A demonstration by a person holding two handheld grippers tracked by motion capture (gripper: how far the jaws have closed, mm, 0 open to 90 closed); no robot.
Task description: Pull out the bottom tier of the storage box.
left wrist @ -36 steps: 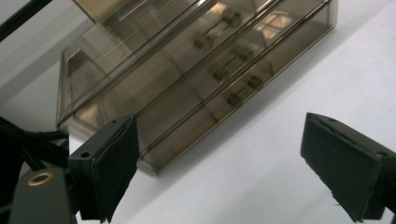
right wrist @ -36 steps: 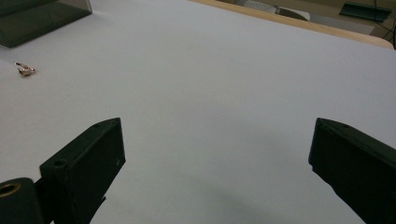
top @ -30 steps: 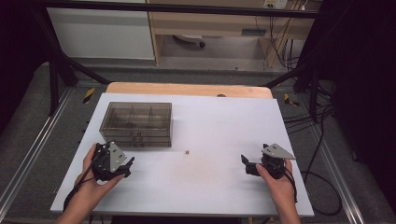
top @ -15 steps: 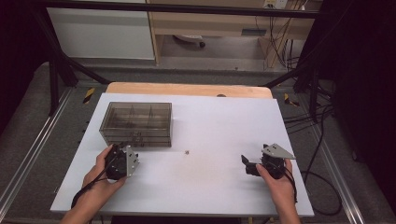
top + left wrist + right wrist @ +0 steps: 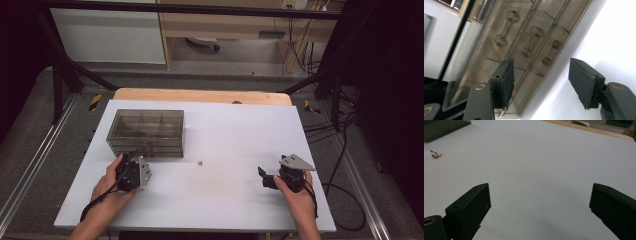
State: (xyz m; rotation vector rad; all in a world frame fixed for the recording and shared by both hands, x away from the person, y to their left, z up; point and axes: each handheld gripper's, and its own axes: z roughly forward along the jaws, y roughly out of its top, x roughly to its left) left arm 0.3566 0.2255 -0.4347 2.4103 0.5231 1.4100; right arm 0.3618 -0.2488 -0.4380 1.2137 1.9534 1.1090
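A smoky see-through box (image 5: 146,132) with inner dividers stands on the white table (image 5: 225,135) at the left. My left gripper (image 5: 141,151) is tipped on its side right at the box's front wall. In the left gripper view the box front (image 5: 524,47) with its dumbbell-shaped handles is close ahead of the left gripper (image 5: 541,82); the jaws have just been closing partway and stand open with nothing between them. My right gripper (image 5: 263,176) rests at the front right, pointing left. Seen from its own camera, the right gripper (image 5: 540,205) has wide-open jaws over bare table.
A tiny coppery piece (image 5: 200,162) lies on the table between the grippers, also seen as a small coppery piece (image 5: 435,154) at the far left of the right gripper view. A wooden strip (image 5: 200,96) runs along the table's far edge. Cables hang at the right.
My left gripper has shifted right and toward the box front and rolled onto its side, its grey plate now facing right. The right gripper has stayed put.
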